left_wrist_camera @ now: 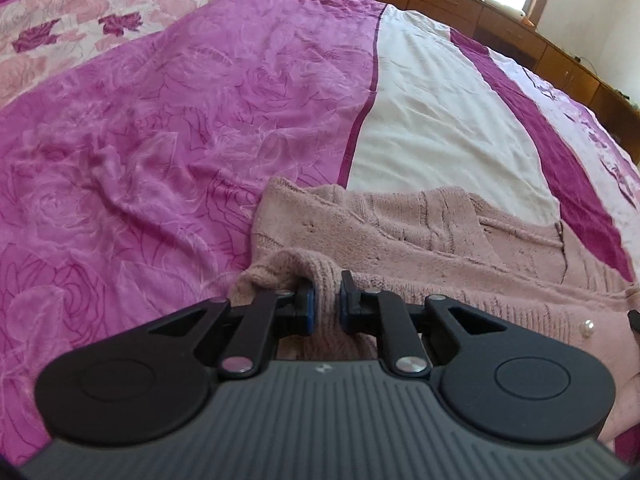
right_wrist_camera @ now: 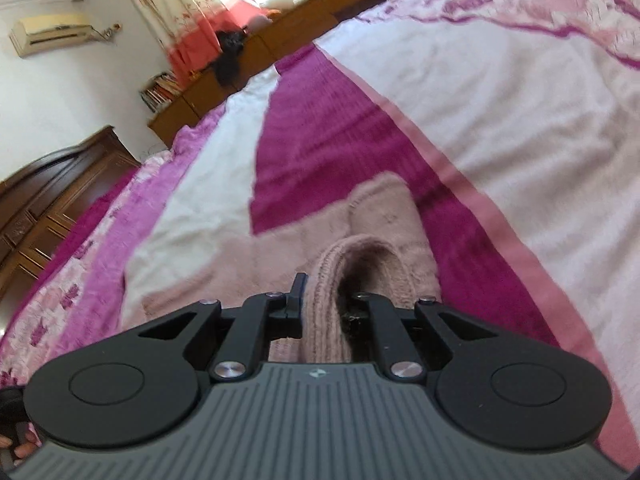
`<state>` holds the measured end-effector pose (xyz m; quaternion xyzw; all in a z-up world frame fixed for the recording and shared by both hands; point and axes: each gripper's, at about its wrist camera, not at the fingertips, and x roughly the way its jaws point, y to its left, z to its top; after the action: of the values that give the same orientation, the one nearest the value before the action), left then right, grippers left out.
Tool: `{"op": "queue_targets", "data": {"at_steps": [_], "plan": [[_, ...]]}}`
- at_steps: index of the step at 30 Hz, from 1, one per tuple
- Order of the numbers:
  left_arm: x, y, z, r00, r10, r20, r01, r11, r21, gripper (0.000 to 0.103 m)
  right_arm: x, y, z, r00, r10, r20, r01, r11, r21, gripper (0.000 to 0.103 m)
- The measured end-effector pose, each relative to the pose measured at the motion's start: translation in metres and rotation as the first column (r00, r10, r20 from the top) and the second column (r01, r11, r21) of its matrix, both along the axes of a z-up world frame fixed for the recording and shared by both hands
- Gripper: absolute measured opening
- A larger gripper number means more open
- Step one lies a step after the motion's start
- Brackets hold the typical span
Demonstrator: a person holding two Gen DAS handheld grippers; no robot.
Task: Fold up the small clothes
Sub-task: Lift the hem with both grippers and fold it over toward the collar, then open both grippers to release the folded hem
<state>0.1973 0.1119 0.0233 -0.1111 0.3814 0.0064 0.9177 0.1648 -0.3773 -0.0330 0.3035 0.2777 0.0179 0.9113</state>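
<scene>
Two grippers at work over a wide bedspread (left_wrist_camera: 180,120) of magenta, pink and white bands, with a dusty-pink knit cardigan (left_wrist_camera: 420,232) spread on it near the close edge. Left gripper (left_wrist_camera: 326,306) clenched on a ribbed fold of the knit; right gripper (right_wrist_camera: 328,304) likewise clamped on a raised ribbed loop. Single pearl button (left_wrist_camera: 589,325) at the cardigan's right.

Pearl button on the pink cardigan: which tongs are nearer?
Left. The left tongs grip the cardigan hem beside the pearl button; the right tongs pinch a ribbed cuff, no button visible.
</scene>
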Motion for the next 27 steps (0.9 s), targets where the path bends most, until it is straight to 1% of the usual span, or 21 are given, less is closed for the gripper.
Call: {"op": "queue_targets", "data": {"at_steps": [3,7,9,10,12,14,15,17,19,20,23,27], "plan": [[-0.001,-0.005,-0.001,1.000,-0.017,0.013,0.016,0.999,0.044,0.016,-0.001,-0.001,-0.008,1.000,-0.005,0.022,0.004,1.000,0.014,0.011],[-0.006,-0.013,0.002,0.999,-0.036,0.027,0.033,0.993,0.109,0.016,-0.002,-0.001,-0.010,1.000,-0.006,0.028,0.005,1.000,0.016,0.012],[-0.008,-0.018,0.004,0.999,-0.044,0.029,0.040,0.990,0.137,0.019,-0.003,0.000,-0.010,1.000,-0.010,0.026,0.009,1.000,0.021,0.012],[-0.011,-0.019,0.006,0.998,-0.052,0.030,0.047,0.987,0.151,0.019,-0.005,0.000,-0.008,1.000,-0.012,0.025,0.011,1.000,0.026,0.015],[-0.015,-0.021,0.011,0.998,-0.059,0.031,0.052,0.983,0.173,0.031,-0.011,0.002,-0.002,1.000,-0.009,0.027,0.008,0.999,0.032,0.021],[-0.022,-0.022,0.015,0.997,-0.069,0.037,0.061,0.979,0.192,0.036,-0.020,0.003,0.006,0.999,0.002,0.033,-0.003,1.000,0.026,0.035],[-0.024,-0.021,0.017,0.997,-0.070,0.041,0.061,0.978,0.199,0.037,-0.025,0.004,0.009,0.999,0.008,0.039,-0.008,1.000,0.022,0.040],[-0.031,-0.021,0.022,0.996,-0.072,0.048,0.061,0.975,0.212,0.037,-0.035,0.006,0.016,0.998,0.019,0.054,-0.019,1.000,0.011,0.053],[-0.037,-0.019,0.026,0.996,-0.074,0.054,0.061,0.975,0.212,0.037,-0.045,0.010,0.023,0.998,0.028,0.060,-0.027,1.000,-0.010,0.060],[-0.041,-0.018,0.029,0.996,-0.075,0.056,0.061,0.976,0.210,0.037,-0.050,0.012,0.026,0.998,0.032,0.062,-0.031,0.999,-0.022,0.062],[-0.050,-0.018,0.036,0.994,-0.084,0.069,0.068,0.975,0.213,0.037,-0.066,0.017,0.034,0.997,0.047,0.061,-0.043,0.997,-0.064,0.065],[-0.060,-0.020,0.045,0.992,-0.101,0.081,0.080,0.971,0.224,0.037,-0.087,0.022,0.043,0.996,0.058,0.062,-0.050,0.990,-0.130,0.067]]}}
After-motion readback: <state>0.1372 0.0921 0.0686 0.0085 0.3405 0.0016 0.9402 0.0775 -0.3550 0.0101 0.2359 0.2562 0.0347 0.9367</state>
